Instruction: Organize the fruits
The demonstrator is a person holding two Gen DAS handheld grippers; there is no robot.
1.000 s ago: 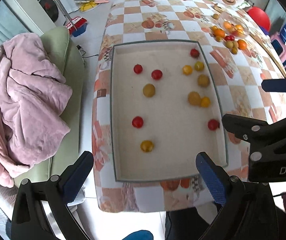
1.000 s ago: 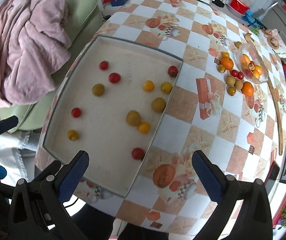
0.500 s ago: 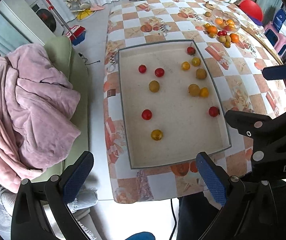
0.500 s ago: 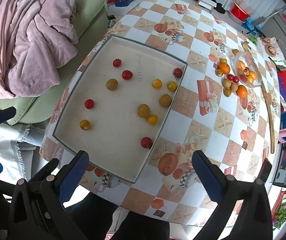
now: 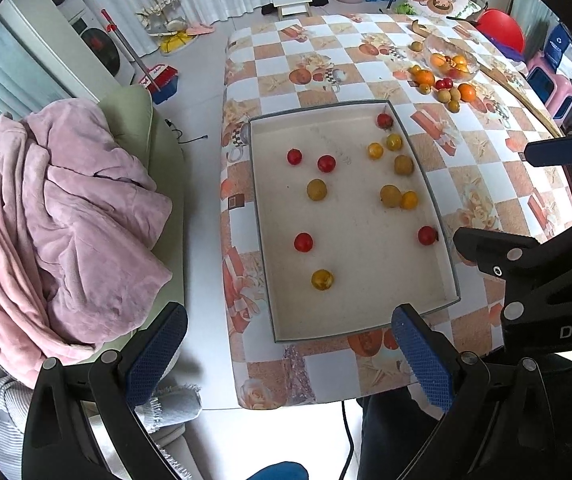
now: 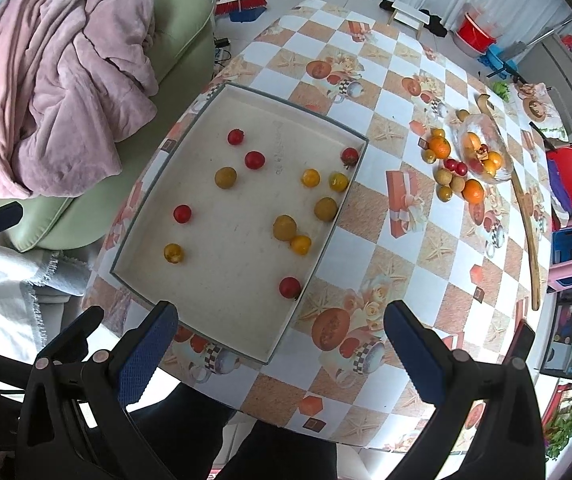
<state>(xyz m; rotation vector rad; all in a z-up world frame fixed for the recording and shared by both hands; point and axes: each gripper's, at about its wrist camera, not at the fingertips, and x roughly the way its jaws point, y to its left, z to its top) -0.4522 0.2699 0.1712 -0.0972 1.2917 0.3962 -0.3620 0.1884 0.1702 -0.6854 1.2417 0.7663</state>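
Observation:
A shallow grey-rimmed tray [image 5: 260,216] [image 6: 321,236] lies on the checkered table and holds several small red and yellow fruits, such as a red one [image 5: 303,242] [image 6: 182,213] and a yellow one [image 5: 321,279] [image 6: 173,253]. A glass bowl [image 5: 451,56] [image 6: 484,148] with oranges stands far right, with more loose fruits [image 5: 443,87] [image 6: 451,178] beside it. My left gripper [image 5: 286,356] is open and empty, high above the tray's near edge. My right gripper [image 6: 282,350] is open and empty, also high above the near edge.
A green sofa [image 5: 162,152] with a pink blanket [image 5: 58,208] [image 6: 54,80] stands left of the table. A wooden stick [image 6: 527,216] lies along the table's right side. A red chair [image 6: 569,172] and pink stool [image 6: 571,252] stand beyond. The right gripper's body [image 5: 533,264] shows in the left wrist view.
Both grippers have risen and pulled back from the table, so the tray and fruits look smaller and farther. Both stay open. No fruit has moved.

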